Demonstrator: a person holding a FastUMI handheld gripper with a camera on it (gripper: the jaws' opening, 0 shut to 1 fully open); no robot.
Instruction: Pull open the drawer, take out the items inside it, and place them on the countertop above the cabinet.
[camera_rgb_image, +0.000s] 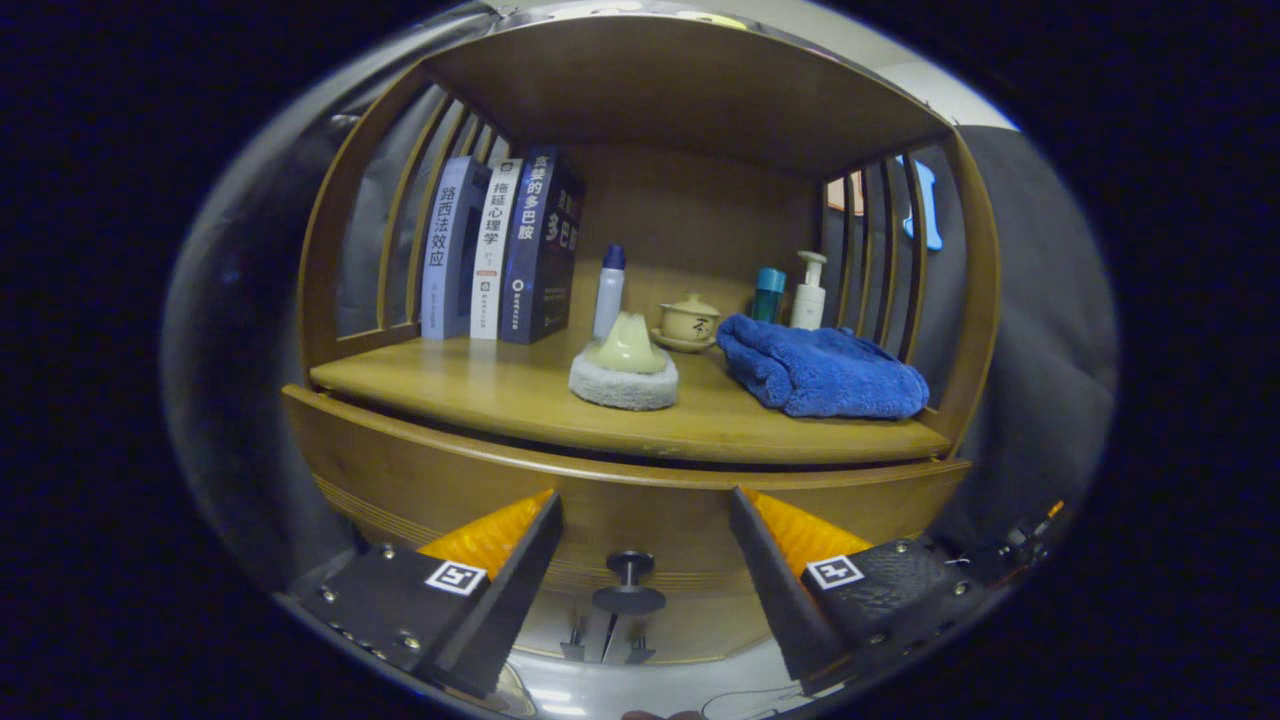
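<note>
A wooden cabinet fills the gripper view, with its drawer front (420, 480) under the countertop (480, 390). The drawer looks closed or nearly closed, and its inside is hidden. A dark round knob (629, 585) sticks out of the drawer front low down. My gripper (645, 505) is open, with nothing between its fingers (520, 545). The knob sits between the fingers and slightly below their tips, close to them and untouched. On the countertop lie a round grey pad with a pale cone-shaped handle (625, 370) and a folded blue towel (820, 372).
Three books (500, 250) stand at the countertop's back left. A white bottle with a blue cap (608, 292), a lidded tea bowl on a saucer (688, 322), a teal bottle (768, 293) and a white pump bottle (808, 292) stand at the back. Slatted sides and a wooden top enclose the shelf.
</note>
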